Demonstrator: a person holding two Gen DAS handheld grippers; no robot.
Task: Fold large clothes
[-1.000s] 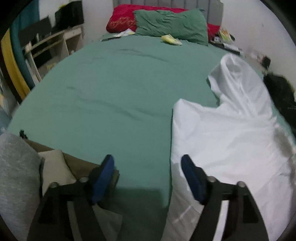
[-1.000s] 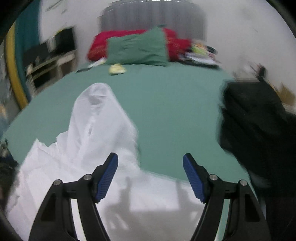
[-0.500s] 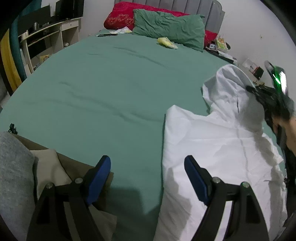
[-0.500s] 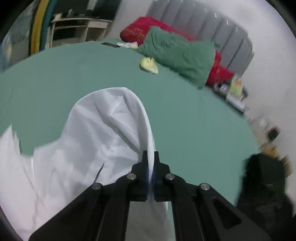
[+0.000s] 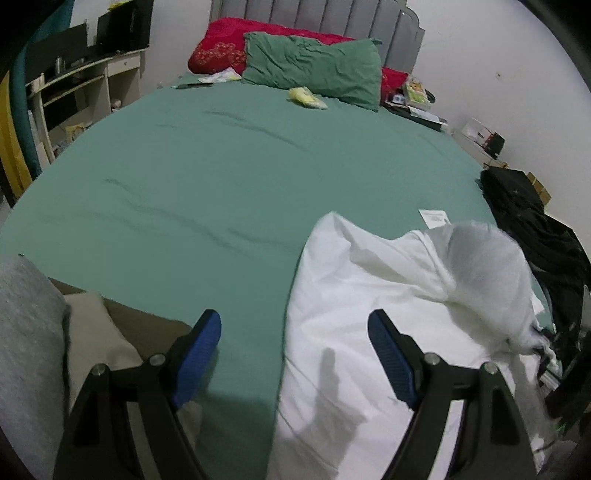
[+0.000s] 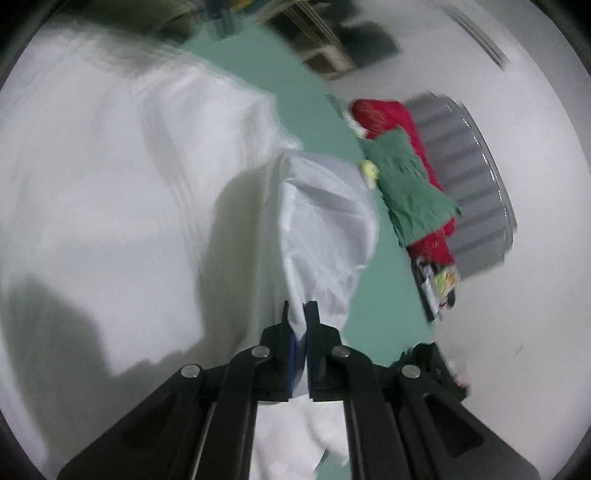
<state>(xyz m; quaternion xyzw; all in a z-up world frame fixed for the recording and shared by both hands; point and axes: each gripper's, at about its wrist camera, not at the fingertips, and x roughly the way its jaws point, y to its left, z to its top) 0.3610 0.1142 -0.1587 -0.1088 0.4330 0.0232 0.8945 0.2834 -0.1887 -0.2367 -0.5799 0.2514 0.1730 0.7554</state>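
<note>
White cloth fills the nearest part of both views. In the right wrist view, the right gripper (image 6: 300, 325) is seen nearly closed, a fold of the white garment (image 6: 110, 206) pinched between its blue pads (image 6: 293, 360); the jaws are opening slightly at this moment, with the fabric between them. The picture is tilted and blurred, and the pinched part is lifted clear of the rest, which lies spread below and to the left.

In the left wrist view, the left gripper (image 5: 293, 354) is held wide open with nothing between its pads, over the near edge of the green bedsheet (image 5: 207, 177), where the left edge of the white garment (image 5: 369, 332) lies. The garment is spread on the near right part of the bed, and a raised, blurred portion is seen at its right side. To the near left, a beige cushion (image 5: 88, 332) and a grey fabric (image 5: 26, 332) are seen. A dark heap of clothing (image 5: 532, 229) lies at the right edge of the bed, just beyond the garment. Farther off, a small yellow item (image 5: 306, 96) rests on the sheet before a green pillow (image 5: 314, 72), with a red pillow (image 5: 221, 55) and a grey headboard (image 5: 314, 16) behind. Shelving (image 5: 74, 88) stands at the far left.
</note>
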